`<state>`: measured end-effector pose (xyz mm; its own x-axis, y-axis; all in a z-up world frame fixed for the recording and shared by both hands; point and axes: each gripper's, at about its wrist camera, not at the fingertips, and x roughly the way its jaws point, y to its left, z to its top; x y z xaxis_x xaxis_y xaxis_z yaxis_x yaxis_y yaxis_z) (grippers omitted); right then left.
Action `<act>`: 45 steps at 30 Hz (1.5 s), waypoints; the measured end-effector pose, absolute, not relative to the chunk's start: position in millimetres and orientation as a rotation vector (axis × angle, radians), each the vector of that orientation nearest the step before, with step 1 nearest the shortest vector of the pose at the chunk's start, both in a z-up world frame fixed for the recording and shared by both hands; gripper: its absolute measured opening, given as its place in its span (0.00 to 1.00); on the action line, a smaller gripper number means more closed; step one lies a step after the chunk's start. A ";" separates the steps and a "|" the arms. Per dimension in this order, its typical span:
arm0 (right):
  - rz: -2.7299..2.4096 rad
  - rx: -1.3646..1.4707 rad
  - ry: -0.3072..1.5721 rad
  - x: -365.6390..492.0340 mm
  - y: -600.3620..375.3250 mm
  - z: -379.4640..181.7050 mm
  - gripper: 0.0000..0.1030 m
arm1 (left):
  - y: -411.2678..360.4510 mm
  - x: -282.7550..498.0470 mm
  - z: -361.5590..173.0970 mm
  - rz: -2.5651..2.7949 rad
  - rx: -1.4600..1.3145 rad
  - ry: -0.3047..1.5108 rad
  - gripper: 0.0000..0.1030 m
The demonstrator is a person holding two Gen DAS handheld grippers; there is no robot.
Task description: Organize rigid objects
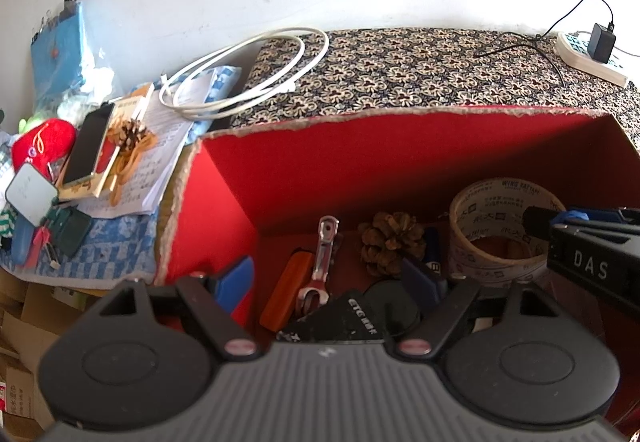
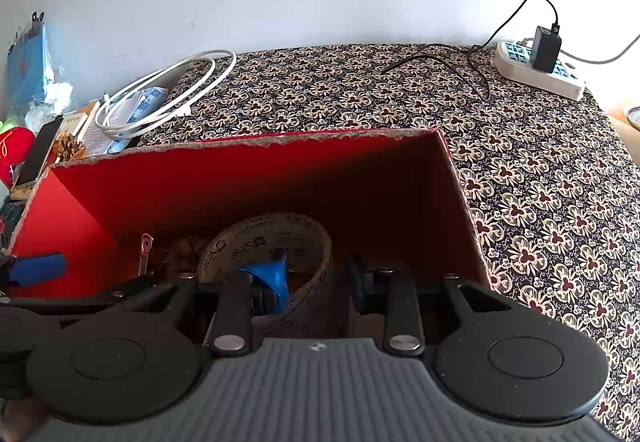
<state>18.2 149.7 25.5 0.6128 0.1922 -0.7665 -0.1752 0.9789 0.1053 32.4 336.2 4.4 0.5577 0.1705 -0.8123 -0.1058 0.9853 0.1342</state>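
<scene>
right gripper (image 2: pixel 316 276): blue-padded jaws apart, straddling the near wall of the printed tape roll (image 2: pixel 266 246), one finger inside the ring, one outside; contact cannot be confirmed. left gripper (image 1: pixel 332 276): jaws spread wide, nothing between them, low over the box floor.

landmark: red-lined cardboard box (image 1: pixel 360 150), ragged torn rim. tape roll stands on edge at the box's right side. left of the roll, a brown scaly pine cone (image 1: pixel 392 242); further left, a shiny metal tool (image 1: pixel 322 262) and a smooth orange case (image 1: pixel 286 290). behind the box, floral-patterned cloth (image 2: pixel 520 162); beyond its left corner, a coiled white cable (image 1: pixel 248 78).
</scene>
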 end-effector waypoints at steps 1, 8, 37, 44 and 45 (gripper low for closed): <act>0.212 0.021 0.887 18.1 149.9 25.3 0.14 | 336.2 32.6 4.5 0.163 0.072 0.966 0.81; 0.213 0.019 0.892 18.7 151.0 24.7 0.14 | 336.5 32.6 4.4 0.165 0.074 0.965 0.81; 0.179 0.051 0.850 -78.1 57.0 103.6 0.14 | 225.9 -61.3 81.3 0.057 0.120 0.968 0.81; 0.177 0.045 0.866 -91.1 10.8 99.7 0.14 | 172.4 -70.2 86.1 0.057 0.147 0.968 0.81; 0.172 0.047 0.870 -91.6 2.7 98.0 0.14 | 164.4 -70.9 85.9 0.060 0.149 0.969 0.81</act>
